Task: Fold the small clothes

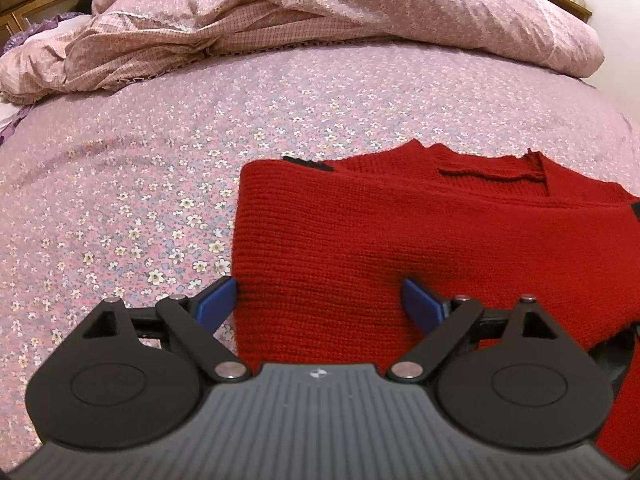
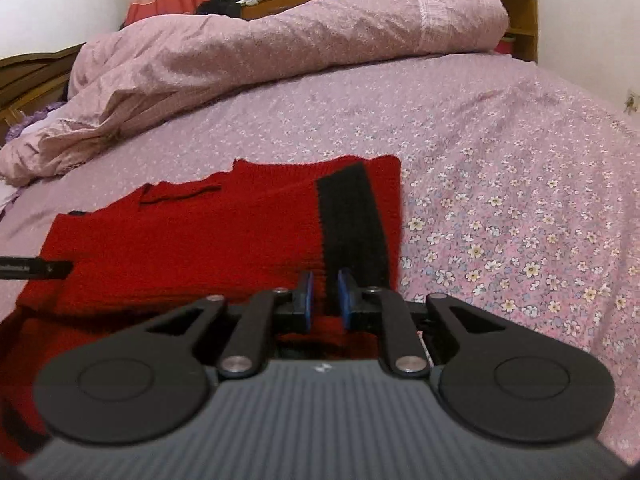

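A small red knit sweater (image 1: 360, 236) with black trim lies partly folded on the flowered bed sheet (image 1: 120, 200). My left gripper (image 1: 320, 300) is open, its blue pads wide apart over the sweater's near left edge, holding nothing. In the right wrist view the sweater (image 2: 180, 240) has a sleeve with a black band (image 2: 352, 220) folded across its right side. My right gripper (image 2: 325, 300) is nearly shut, and its blue pads pinch the sweater's near edge below the black band. The left gripper's tip (image 2: 36, 268) shows at the left edge.
A rumpled pink quilt (image 1: 320, 12) is heaped along the far side of the bed, also in the right wrist view (image 2: 280, 40). A wooden headboard with shelves (image 2: 520, 12) stands behind it. Flowered sheet (image 2: 520, 200) spreads to the right of the sweater.
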`<state>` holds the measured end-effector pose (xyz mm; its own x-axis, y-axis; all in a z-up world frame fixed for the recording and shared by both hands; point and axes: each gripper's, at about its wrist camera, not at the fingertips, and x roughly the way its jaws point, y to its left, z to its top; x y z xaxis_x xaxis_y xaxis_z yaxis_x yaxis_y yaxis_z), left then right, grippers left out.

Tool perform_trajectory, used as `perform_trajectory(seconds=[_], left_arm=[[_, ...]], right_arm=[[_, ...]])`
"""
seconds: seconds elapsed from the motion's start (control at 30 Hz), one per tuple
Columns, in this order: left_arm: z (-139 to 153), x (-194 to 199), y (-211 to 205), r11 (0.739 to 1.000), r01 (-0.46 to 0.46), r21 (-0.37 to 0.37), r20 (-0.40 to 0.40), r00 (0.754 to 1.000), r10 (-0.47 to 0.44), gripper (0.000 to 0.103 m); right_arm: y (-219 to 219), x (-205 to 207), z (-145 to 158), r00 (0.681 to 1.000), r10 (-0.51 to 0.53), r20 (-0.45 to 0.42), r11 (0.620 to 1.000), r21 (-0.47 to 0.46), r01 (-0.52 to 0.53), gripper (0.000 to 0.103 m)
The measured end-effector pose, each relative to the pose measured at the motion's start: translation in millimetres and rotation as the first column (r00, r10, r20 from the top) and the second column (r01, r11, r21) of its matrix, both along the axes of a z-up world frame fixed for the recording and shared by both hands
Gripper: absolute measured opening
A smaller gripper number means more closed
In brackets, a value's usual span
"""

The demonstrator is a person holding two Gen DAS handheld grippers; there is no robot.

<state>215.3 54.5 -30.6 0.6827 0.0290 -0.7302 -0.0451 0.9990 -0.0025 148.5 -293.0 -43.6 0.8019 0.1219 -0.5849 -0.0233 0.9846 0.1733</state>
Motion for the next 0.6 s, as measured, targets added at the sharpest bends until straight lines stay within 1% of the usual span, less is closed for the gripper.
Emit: perform_trajectory(seconds=[0.1, 0.13, 0.17, 0.23, 0.33, 0.6], left_arm=[[8, -10, 2, 1.0, -0.01, -0.013, 0.009, 1.0, 0.01, 0.092], [13, -15, 3, 1.0, -0.01, -0.017, 0.017, 1.0, 0.01, 0.092], [17, -20, 4, 1.0, -0.008, -0.019, 0.027, 1.0, 0.008, 0.092], [25, -33, 5, 1.0, 0.002, -0.017, 0.044, 0.999, -0.002, 0.092], [34, -51, 8, 1.0, 0.014, -0.004, 0.054, 0.998, -0.013, 0.092], [54, -103, 24, 1.0, 0.018, 0.019, 0.049, 0.999, -0.019, 0.092]], right_arm=[[5, -8, 6, 1.0, -0.004, 0.016, 1.0, -0.007, 0.005, 0.018], [5, -12, 7, 1.0, 0.0, 0.023, 1.0, -0.004, 0.001, 0.029], [5, -17, 10, 0.999, 0.011, 0.033, 1.0, 0.01, -0.011, 0.046], [3, -29, 14, 0.998, 0.022, 0.059, 0.999, 0.035, -0.025, 0.061], [4, -47, 20, 0.996, 0.037, 0.083, 0.999, 0.029, -0.04, 0.061], [-4, -84, 30, 0.997, 0.036, 0.074, 0.999, 0.026, -0.038, 0.061]])
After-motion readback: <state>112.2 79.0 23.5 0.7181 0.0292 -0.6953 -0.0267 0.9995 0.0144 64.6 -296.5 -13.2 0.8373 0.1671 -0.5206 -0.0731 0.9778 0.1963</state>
